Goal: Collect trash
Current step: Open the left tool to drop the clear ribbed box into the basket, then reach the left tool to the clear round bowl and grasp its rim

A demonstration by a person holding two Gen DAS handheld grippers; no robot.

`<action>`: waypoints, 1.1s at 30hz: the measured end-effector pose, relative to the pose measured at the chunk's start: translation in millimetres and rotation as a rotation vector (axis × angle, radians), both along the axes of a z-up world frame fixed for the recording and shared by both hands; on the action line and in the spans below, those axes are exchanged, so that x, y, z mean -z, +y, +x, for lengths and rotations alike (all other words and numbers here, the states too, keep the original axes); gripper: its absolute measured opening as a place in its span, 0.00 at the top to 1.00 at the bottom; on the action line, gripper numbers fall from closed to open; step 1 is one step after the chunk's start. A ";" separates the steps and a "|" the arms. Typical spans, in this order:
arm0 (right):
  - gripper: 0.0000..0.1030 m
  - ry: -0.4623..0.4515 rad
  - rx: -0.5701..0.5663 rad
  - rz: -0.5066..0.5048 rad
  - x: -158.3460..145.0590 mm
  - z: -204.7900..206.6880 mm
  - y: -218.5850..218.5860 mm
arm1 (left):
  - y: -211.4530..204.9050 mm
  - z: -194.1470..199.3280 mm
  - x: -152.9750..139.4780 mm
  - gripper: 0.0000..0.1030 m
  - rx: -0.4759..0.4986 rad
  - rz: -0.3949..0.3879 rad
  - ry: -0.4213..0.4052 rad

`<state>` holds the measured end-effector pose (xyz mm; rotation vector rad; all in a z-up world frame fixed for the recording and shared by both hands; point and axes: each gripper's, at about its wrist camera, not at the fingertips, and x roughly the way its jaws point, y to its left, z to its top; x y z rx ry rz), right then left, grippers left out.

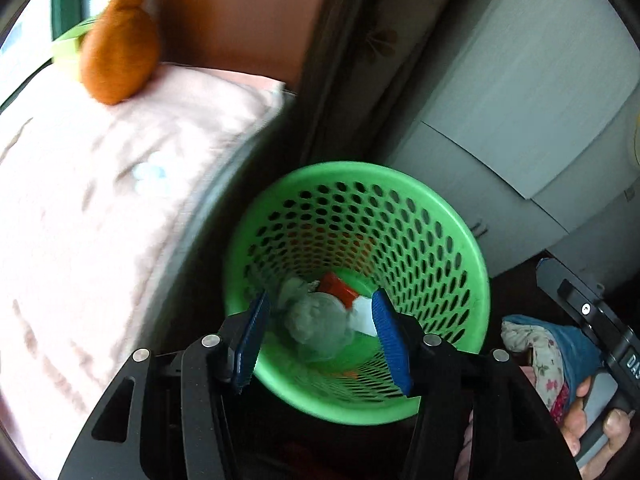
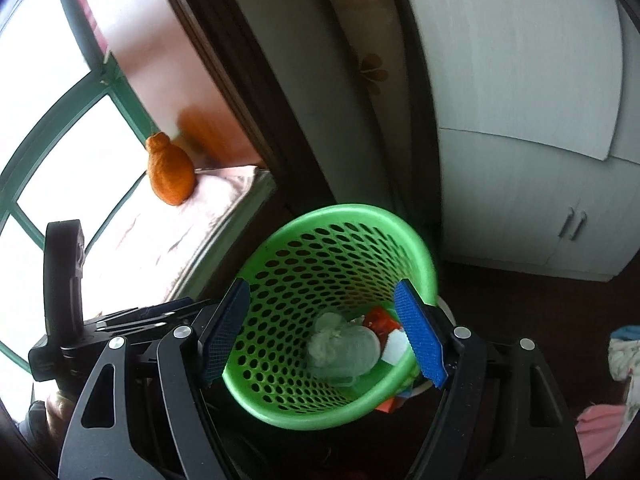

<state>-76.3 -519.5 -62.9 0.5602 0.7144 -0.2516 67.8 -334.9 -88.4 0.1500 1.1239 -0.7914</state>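
A green perforated wastebasket [image 1: 460, 240] stands on the dark floor beside the bed; it also shows in the right wrist view [image 2: 280, 264]. Inside lie a crumpled clear plastic piece [image 1: 320, 324] [image 2: 344, 348], a red wrapper [image 1: 336, 286] [image 2: 380, 318] and a white scrap [image 1: 364, 312] [image 2: 394, 346]. My left gripper [image 1: 320, 344] is open and empty above the basket's mouth. My right gripper [image 2: 324, 336] is open and empty above the same basket. Each gripper's body is seen from the other's camera, the left one [image 2: 64, 300] and the right one [image 1: 592, 320].
A bed with a pink cover [image 1: 100, 200] [image 2: 192, 220] lies at the left, with an orange plush [image 1: 118, 48] [image 2: 170, 172] on it. A white cabinet [image 1: 520, 100] [image 2: 520, 120] stands behind. Flowered cloth [image 1: 548, 356] [image 2: 624, 352] lies on the floor at the right.
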 end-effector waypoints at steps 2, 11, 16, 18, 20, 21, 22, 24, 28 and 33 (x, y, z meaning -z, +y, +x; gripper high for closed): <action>0.27 -0.004 -0.025 0.001 -1.8 5.5 6.7 | 16.8 4.1 -5.9 0.51 -0.034 0.008 -0.007; 0.26 -0.024 -0.182 -0.008 -11.0 49.6 55.0 | 118.3 26.9 -35.5 0.47 -0.267 0.008 -0.076; 0.26 -0.033 -0.270 -0.008 -14.3 75.0 87.6 | 173.3 39.4 -41.3 0.47 -0.396 0.044 -0.108; 0.26 -0.036 -0.303 -0.006 -15.9 84.2 100.3 | 195.0 43.2 -43.5 0.47 -0.445 0.052 -0.118; 0.26 -0.041 -0.336 -0.008 -17.5 93.0 112.9 | 216.9 47.4 -44.3 0.47 -0.494 0.053 -0.119; 0.26 -0.041 -0.349 -0.010 -18.0 96.6 118.4 | 226.9 49.0 -44.6 0.47 -0.517 0.053 -0.120; 0.26 -0.042 -0.363 -0.011 -18.8 100.7 124.5 | 236.8 50.4 -44.8 0.42 -0.540 0.059 -0.124; 0.26 -0.046 -0.391 -0.012 -20.7 107.9 136.3 | 252.6 55.2 -44.7 0.40 -0.580 0.065 -0.133; 0.26 -0.048 -0.440 -0.017 -22.8 118.8 158.7 | 282.1 61.8 -44.3 0.40 -0.638 0.072 -0.134; 0.26 -0.046 -0.505 -0.023 -22.3 134.6 187.7 | 312.2 67.0 -43.1 0.25 -0.689 0.095 -0.150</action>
